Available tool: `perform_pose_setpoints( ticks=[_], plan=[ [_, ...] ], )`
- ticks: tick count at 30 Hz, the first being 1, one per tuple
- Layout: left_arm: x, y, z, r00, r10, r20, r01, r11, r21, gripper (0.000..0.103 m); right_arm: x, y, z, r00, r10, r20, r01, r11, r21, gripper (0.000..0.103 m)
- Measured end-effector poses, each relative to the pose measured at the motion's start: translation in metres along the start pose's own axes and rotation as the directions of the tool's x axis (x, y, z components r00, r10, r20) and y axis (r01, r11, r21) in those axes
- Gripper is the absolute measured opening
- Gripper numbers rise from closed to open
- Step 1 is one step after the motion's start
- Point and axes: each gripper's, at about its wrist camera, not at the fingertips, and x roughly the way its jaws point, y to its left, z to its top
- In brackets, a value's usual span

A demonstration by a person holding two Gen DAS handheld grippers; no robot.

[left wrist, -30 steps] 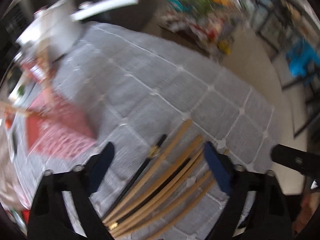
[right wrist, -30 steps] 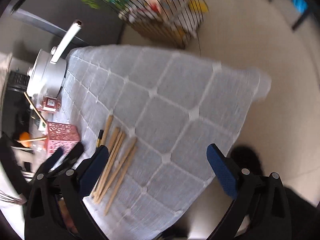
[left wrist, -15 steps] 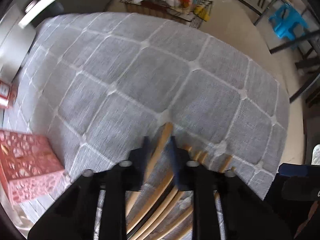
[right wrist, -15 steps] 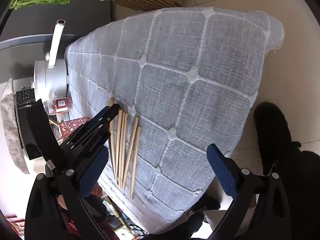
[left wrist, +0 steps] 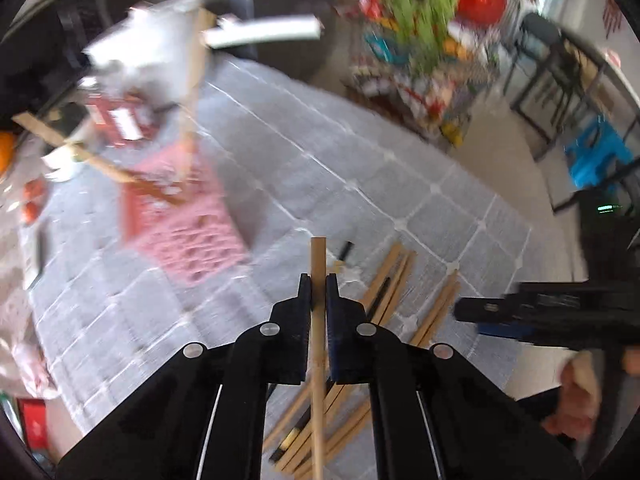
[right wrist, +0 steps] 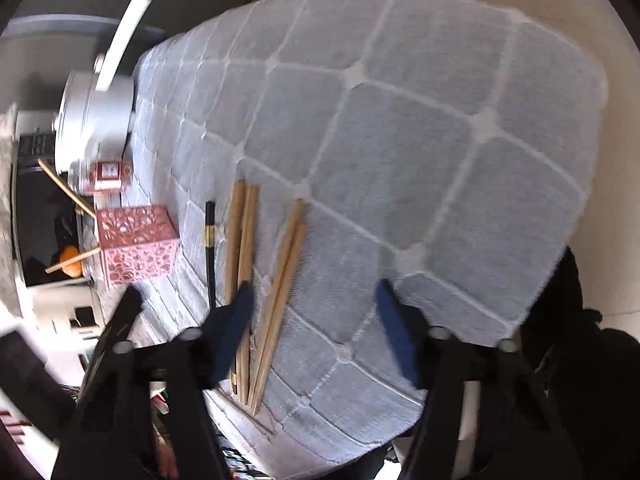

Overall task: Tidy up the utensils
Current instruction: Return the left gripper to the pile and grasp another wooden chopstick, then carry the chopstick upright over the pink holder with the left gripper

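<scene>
Covering the table, a grey checked cloth [right wrist: 400,120]; left jaws clamp a wooden chopstick [left wrist: 319,264], right jaws gape.

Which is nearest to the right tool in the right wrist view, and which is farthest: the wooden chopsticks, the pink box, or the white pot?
1. The wooden chopsticks lie on the cloth just ahead of the open right tool, toward its left finger.
2. The pink box stands farther left.
3. The white pot is farthest, at the table's far left edge.

White pot [right wrist: 96,120] on grey checked tablecloth [right wrist: 400,120]; orange [right wrist: 70,258] behind
</scene>
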Motion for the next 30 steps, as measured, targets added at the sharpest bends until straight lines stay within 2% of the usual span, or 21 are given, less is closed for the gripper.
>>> perform_pose_setpoints(
  ticks=[2,6,8,10,14,19,25,30],
  plan=[
    [-0.023,0.009,-0.008,0.998,0.002,0.058,0.001,0.999,-0.04,0.006,0.006,0.005,0.001,1.0,-0.016,0.009,0.016,1.0,-0.013,0.047],
    [-0.058,0.008,-0.02,0.991,0.001,0.136,0.007,0.998,-0.059,0.006,0.016,0.021,0.001,0.997,-0.051,0.05,0.054,0.996,-0.065,0.022],
    [-0.069,0.006,-0.025,0.987,-0.002,0.16,0.009,0.999,-0.048,0.006,0.027,0.027,0.001,0.997,-0.06,0.046,0.064,0.995,-0.076,0.018],
    [-0.078,0.006,-0.027,0.984,-0.006,0.178,0.013,0.999,-0.037,0.006,0.027,0.032,0.0,0.994,-0.076,0.078,0.083,0.992,-0.098,0.014],
    [-0.084,0.015,-0.031,0.981,-0.009,0.191,0.018,0.999,-0.045,0.006,0.024,0.032,-0.003,0.993,-0.054,0.105,0.066,0.992,-0.11,0.011],
    [-0.101,0.018,-0.033,0.972,-0.02,0.232,0.033,0.998,-0.053,0.006,-0.007,0.043,-0.011,0.987,0.01,0.162,0.017,0.986,-0.167,0.009],
    [-0.119,0.015,-0.036,0.961,-0.003,0.277,0.02,0.998,-0.059,0.006,-0.04,0.058,-0.025,0.978,0.085,0.192,-0.033,0.966,-0.258,0.008],
    [-0.134,0.015,-0.037,0.949,0.028,0.315,-0.004,0.997,-0.076,0.006,-0.071,0.073,-0.04,0.959,0.147,0.242,-0.053,0.933,-0.356,0.006]
  ],
)
